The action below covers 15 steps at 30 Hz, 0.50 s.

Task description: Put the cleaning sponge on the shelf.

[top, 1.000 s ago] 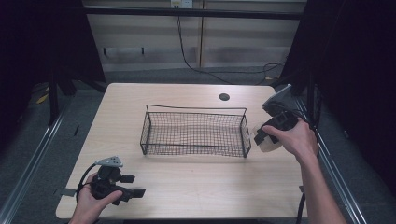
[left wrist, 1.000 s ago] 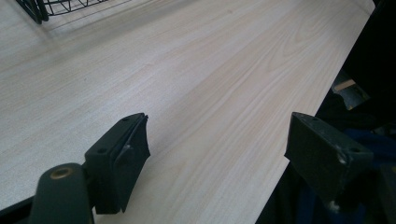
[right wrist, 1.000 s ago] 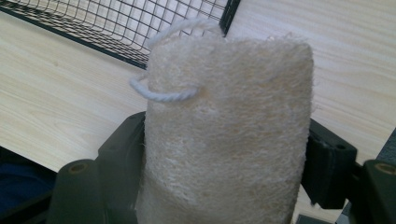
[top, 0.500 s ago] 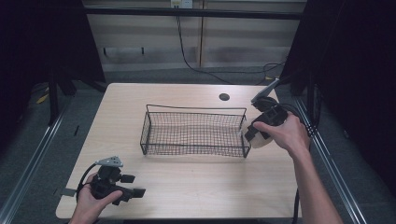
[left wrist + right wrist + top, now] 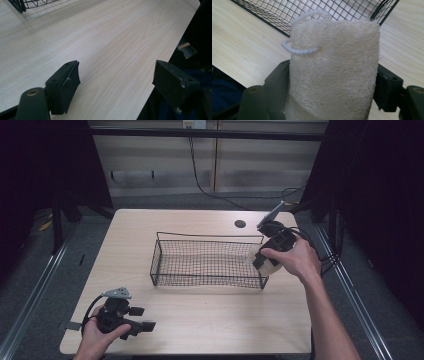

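Observation:
A black wire basket (image 5: 207, 261) stands in the middle of the wooden table (image 5: 200, 315). My right gripper (image 5: 265, 261) is shut on a pale loofah sponge (image 5: 334, 72) with a white cord loop (image 5: 299, 48), held just above the basket's right end (image 5: 384, 11). The sponge (image 5: 265, 260) sits between both black jaws. At the table's front left corner my left gripper (image 5: 145, 326) rests low over the wood, open, its jaws wide apart with nothing between them (image 5: 116, 80).
A small dark hole (image 5: 240, 224) marks the tabletop behind the basket. Cables trail behind the right hand (image 5: 320, 255). The table's front edge (image 5: 162, 67) runs beside the left gripper. Dark floor and metal rails flank the table.
The right hand has carried the sponge leftward and down, from beside the basket to over its right end. The left gripper has stayed put.

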{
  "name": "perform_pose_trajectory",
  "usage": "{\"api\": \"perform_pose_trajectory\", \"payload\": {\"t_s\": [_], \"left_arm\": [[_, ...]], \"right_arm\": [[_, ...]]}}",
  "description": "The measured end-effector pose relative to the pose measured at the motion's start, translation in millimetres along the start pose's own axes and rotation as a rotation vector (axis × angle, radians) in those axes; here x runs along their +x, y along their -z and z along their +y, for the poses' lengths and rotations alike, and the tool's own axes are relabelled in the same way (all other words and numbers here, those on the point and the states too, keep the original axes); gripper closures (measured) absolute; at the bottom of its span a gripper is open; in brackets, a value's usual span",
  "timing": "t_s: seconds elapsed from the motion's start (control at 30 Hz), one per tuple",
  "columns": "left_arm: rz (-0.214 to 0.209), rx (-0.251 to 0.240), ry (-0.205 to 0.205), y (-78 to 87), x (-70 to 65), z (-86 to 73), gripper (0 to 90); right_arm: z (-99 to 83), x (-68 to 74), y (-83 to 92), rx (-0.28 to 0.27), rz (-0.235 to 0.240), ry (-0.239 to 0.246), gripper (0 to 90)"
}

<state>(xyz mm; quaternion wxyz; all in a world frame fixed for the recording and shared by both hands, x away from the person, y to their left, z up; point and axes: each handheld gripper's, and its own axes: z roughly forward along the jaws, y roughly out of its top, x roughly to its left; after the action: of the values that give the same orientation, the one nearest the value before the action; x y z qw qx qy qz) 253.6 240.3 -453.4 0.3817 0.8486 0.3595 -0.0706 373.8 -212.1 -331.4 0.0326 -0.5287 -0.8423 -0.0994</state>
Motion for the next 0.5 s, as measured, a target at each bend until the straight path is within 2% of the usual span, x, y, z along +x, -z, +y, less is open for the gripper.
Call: {"api": "perform_pose_trajectory", "payload": {"t_s": [0.27,0.5], "left_arm": [[0.000,-0.001,0.000,0.1,0.0,0.0,20.9],[-0.001,-0.001,0.001,-0.1,0.1,-0.1,20.8]], "right_arm": [[14.6,7.0,-13.7,0.023,-0.013,0.029,26.5],[26.2,9.9,-25.3,0.026,0.001,0.037,26.5]]}}
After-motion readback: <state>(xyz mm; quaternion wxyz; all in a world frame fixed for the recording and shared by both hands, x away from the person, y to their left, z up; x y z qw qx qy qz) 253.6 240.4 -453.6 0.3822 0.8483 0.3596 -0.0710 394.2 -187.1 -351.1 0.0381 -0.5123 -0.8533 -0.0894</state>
